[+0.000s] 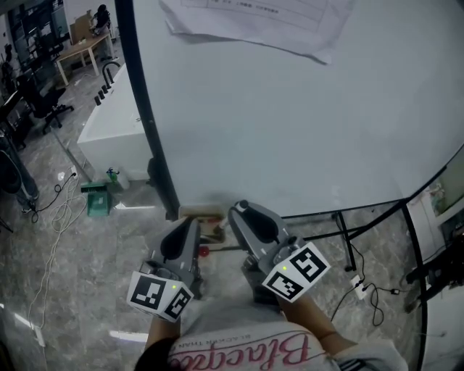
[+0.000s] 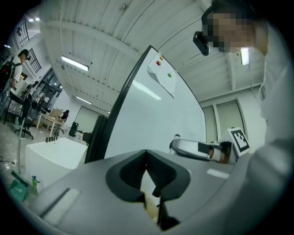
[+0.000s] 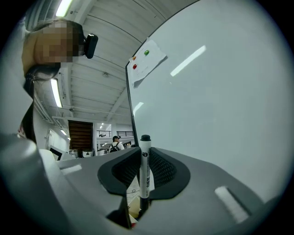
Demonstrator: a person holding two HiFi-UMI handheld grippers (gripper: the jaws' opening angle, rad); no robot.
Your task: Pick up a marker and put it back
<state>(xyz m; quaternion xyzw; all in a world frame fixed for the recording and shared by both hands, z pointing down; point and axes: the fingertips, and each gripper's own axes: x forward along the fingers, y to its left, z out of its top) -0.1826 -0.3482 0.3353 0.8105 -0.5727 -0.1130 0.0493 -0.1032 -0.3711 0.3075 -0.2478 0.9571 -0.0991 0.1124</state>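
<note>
A white marker [image 3: 145, 167] with a black cap stands upright between the pads of my right gripper [image 3: 145, 155], which is shut on its barrel. The head view shows that gripper [image 1: 242, 209] pointing up at the lower edge of the whiteboard [image 1: 290, 109]; the marker itself is hidden there. My left gripper [image 2: 147, 156] is shut with nothing between its pads. It sits [image 1: 191, 223] just left of the right one, near a wooden block [image 1: 200, 211] at the board's bottom edge.
A sheet of paper [image 1: 261, 22] hangs on the whiteboard, held by red and green magnets [image 3: 140, 59]. The board's black frame [image 1: 148, 109] and stand legs [image 1: 348, 235] are close. A white counter [image 1: 109, 130], a green bottle [image 1: 111, 174] and floor cables [image 1: 54, 217] lie at left.
</note>
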